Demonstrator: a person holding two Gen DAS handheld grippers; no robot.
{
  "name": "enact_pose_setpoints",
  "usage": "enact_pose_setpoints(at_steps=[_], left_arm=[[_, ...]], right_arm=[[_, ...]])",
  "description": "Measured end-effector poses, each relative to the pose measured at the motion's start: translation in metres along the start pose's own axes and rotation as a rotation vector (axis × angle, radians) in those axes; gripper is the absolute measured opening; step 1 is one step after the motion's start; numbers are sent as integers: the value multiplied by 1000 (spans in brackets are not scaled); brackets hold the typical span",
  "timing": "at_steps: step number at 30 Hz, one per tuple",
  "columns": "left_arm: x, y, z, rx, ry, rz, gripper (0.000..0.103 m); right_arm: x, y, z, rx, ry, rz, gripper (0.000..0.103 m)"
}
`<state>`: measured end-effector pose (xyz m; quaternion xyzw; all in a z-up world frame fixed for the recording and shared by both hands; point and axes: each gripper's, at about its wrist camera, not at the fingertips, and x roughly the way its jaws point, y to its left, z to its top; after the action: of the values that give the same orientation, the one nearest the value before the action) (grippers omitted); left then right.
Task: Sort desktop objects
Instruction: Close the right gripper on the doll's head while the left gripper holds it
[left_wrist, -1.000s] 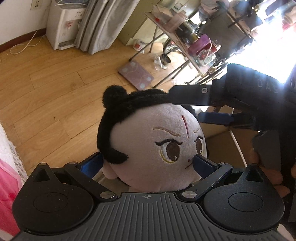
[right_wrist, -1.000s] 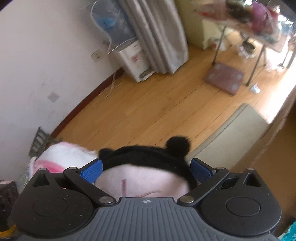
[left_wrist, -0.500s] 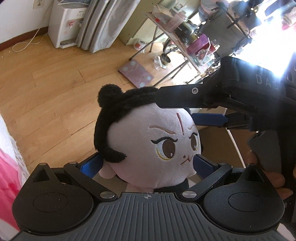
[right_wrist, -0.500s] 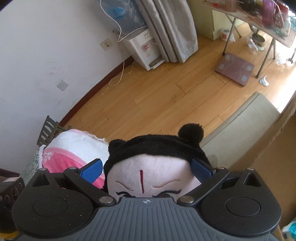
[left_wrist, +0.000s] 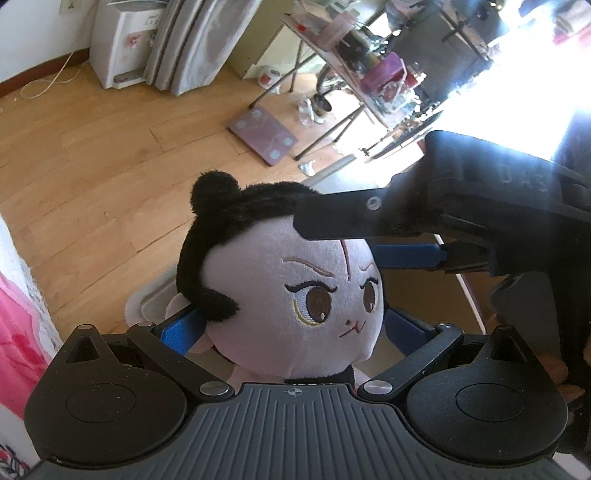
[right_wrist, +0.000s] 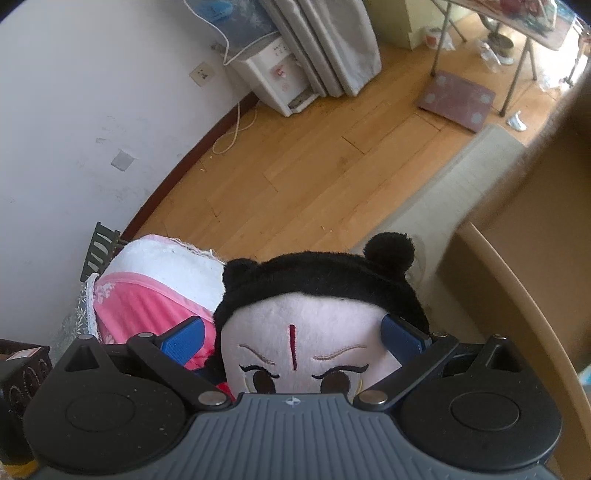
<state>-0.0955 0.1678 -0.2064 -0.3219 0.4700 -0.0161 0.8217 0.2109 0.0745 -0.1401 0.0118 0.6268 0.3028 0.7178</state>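
**Doll sandwiched between two wide-open grippers, nobody actually squeezing yet**

Starting at the left edge of the left wrist view: pink blanket (left_wrist: 14, 314) at 9 o'clock, plain wood floor (left_wrist: 92, 166) beyond that. Nothing there that matters for the next move.

Then the left gripper (left_wrist: 294, 328). Jaws spread wide, with the doll (left_wrist: 295, 288) dead ahead at 12 o'clock, right in the gap. Near pad (left_wrist: 183, 328) tucked up against the hair tuft at 9 o'clock, far pad just off the cheek at 3 o'clock. So bracketing the lower head, no visible squeeze. Can't tell what's carrying the body underneath, hidden behind the gripper housing.

Doll's long axis: upright, hair buns at 12, chin and body at 6, face turned a bit toward 4 o'clock.

Moving right: right gripper (left_wrist: 336, 238) reaching in from 3 o'clock, one black finger laid across the forehead, blue pad of the other finger round behind the head. From its own camera, also spread wide, head filling the gap at 12 o'clock. Pad at 3 o'clock touching the hair, pad at 9 o'clock with a sliver of pink showing between pad and head. Again, no real pinch.

Far right of that view: brown box (right_wrist: 535, 240) at 2 to 3 o'clock, probably the drop spot, just a guess though.

Both equally close, really. Left low on the head, right up at the crown, crossed roughly at right angles. Looks like whichever closes first gets the doll.
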Motion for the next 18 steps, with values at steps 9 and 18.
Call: enact_pose_setpoints(at_steps=[9,18], left_arm=[[5,-4,-5,56,-6,50,103],[-4,16,-13,-47,11,19,103]], right_arm=[[-3,-12,-3,41,-38,26,103],[-10,-40,-12,157,-84,70,103]])
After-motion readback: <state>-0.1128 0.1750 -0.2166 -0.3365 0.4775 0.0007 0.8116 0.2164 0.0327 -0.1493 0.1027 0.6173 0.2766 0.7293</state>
